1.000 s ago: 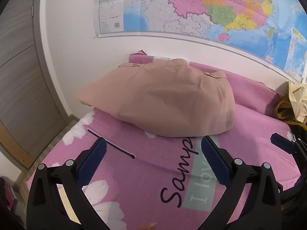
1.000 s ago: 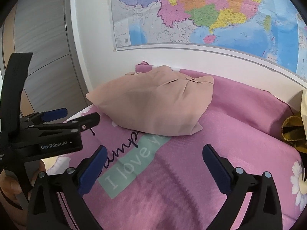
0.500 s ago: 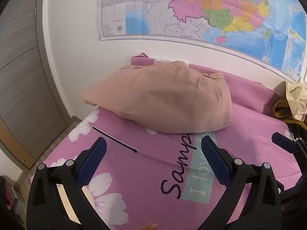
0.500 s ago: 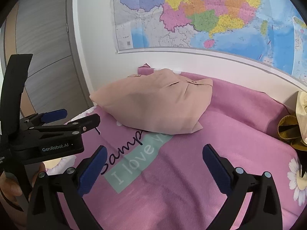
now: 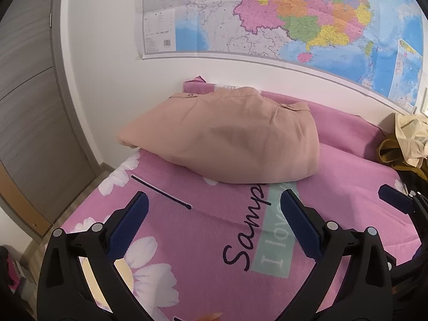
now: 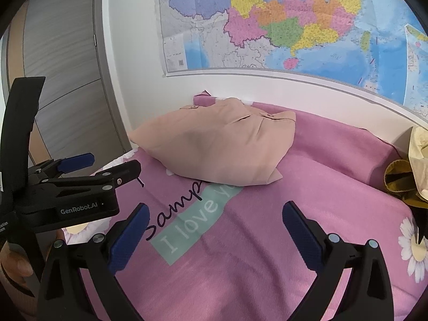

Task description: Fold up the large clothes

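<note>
Item: folded peach garment (image 5: 227, 139), which we find lying on the pink bedspread (image 5: 347, 187) at its far end, below the wall map (image 5: 294, 18). Our left tongs (image 5: 214, 211) hover above the bedspread, well short of the garment, fingers spread wide and holding nothing. Our right tongs (image 6: 214, 219) likewise, spread and empty, garment (image 6: 219, 147) ahead and apart. Beside the bedspread's right edge: a yellow cloth heap (image 5: 404, 144).
</note>
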The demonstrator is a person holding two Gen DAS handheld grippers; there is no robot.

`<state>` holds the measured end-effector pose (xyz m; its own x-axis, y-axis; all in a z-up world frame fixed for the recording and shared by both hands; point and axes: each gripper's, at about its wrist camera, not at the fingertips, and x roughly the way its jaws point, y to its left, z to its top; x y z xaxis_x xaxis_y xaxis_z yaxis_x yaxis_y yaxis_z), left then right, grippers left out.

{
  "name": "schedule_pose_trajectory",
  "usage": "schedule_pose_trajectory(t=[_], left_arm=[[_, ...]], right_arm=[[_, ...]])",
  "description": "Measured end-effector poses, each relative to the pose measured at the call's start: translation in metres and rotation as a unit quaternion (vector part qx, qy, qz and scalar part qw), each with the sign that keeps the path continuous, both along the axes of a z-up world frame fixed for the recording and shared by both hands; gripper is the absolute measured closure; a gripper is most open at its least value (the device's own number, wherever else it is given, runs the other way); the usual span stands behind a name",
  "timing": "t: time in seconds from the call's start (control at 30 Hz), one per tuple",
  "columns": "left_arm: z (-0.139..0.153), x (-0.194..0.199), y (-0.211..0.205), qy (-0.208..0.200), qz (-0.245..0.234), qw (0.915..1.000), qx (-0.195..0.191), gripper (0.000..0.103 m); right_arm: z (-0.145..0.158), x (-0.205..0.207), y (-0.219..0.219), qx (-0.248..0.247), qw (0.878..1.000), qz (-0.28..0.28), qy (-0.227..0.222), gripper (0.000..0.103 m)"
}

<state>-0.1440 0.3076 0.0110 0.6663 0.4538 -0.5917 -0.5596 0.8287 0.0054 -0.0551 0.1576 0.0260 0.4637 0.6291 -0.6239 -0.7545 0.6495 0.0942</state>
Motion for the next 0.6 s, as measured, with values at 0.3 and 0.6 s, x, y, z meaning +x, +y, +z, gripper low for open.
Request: schedule_pose_trajectory(t=[0.3, 0.6], left_arm=[[0.0009, -0.0021, -0.0011, -0.002, 0.0, 1.0, 0.002, 0.006], [0.0012, -0.0034, -0.0022, -0.002, 0.002, 1.0, 0.001, 0.006]], right_arm=[[0.0024, -0.0031, -0.0015, 0.002, 1.0, -0.001, -0.001, 0.006], [0.0029, -0.0031, -0.0033, 0.004, 1.0, -0.001, 0.002, 0.006]])
